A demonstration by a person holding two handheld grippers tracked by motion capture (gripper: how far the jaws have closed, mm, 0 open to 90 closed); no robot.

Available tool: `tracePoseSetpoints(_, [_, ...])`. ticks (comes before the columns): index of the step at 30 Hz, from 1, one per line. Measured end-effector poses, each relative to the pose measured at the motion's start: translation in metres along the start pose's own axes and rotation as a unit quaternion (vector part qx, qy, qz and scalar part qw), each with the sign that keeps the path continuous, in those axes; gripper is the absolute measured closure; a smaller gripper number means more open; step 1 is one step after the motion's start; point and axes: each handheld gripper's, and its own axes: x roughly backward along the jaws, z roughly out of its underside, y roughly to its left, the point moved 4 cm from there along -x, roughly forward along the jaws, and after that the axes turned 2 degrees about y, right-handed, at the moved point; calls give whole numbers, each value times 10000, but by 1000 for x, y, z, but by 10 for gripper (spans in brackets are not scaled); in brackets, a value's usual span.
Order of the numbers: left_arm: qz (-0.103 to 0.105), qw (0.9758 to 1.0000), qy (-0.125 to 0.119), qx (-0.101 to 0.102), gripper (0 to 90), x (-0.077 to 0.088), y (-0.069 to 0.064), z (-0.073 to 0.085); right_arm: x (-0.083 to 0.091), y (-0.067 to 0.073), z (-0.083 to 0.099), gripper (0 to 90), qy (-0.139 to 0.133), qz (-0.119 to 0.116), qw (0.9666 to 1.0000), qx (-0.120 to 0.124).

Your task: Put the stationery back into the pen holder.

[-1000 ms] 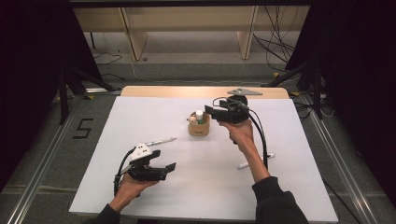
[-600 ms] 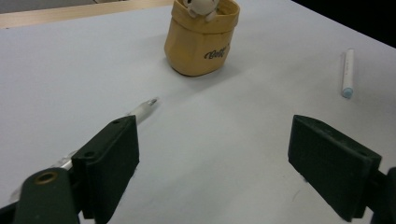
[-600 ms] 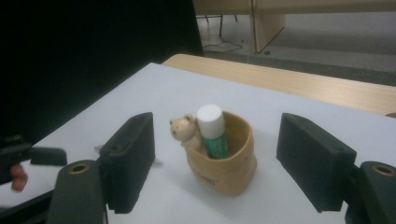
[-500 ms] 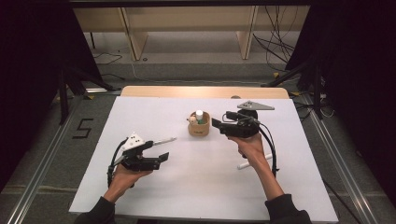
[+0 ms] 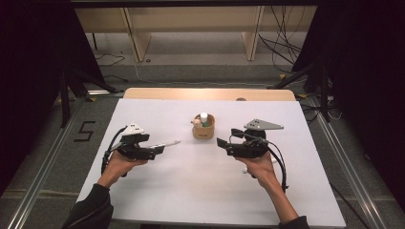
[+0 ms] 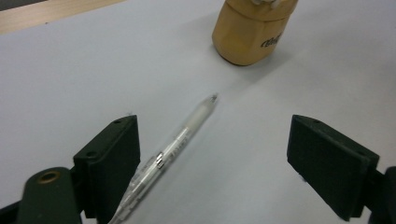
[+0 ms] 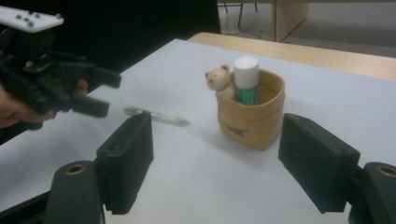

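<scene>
White sheeting covers the bench (image 5: 157,191), with a strip of bare wood along its far edge and dark curtains to either side of the high view.

At the left of that view the left gripper (image 5: 155,150) hovers low over the sheet, its jaws spread wide and holding nothing. Just ahead of them lies the pen (image 5: 165,143), flat on the sheet and pointing toward the middle of the frame. In the left gripper view the pen (image 6: 175,149) runs from the lower left up toward the centre, its near end passing just beside the left-hand jaw, so it lies off to one side of the gap, not centred. It has a clear barrel with a small metal band partway along and a fine tip at the far end.

At the centre stands the tan cup (image 5: 203,131), upright, holding 1 glue stick (image 7: 246,79) with a white cap and green label, and 1 small bear figure (image 7: 218,81) at its rim.

At the right, the right gripper (image 5: 223,145) is aimed at the cup, jaws equally wide and empty, clear of the cup.

My judgement: tidying into the cup is partly done, with 2 items in, and the pen is left to grasp and drop in.
</scene>
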Motion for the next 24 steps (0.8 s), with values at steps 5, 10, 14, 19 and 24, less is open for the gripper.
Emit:
tracePoseSetpoints(5, [-47, 9999, 135, -31, 177, -2, 7, -4, 3, 5, 11, 269, -13, -79, 10000, 3])
tracePoseSetpoints(10, [-92, 9993, 333, -119, 181, -6, 13, -4, 7, 8, 21, 268, -26, -71, 10000, 10])
tracePoseSetpoints(14, [-134, 9985, 493, -208, 186, -9, 15, -4, 10, 8, 29, 268, -11, -52, 10000, 24])
tracePoseSetpoints(19, [-153, 9972, 675, -286, 189, -14, 17, -4, 14, 8, 39, 268, -1, -50, 10000, 7])
tracePoseSetpoints(24, [-119, 9954, 889, -324, 191, -18, 21, -7, 16, 7, 46, 264, 9, -59, 10000, -22])
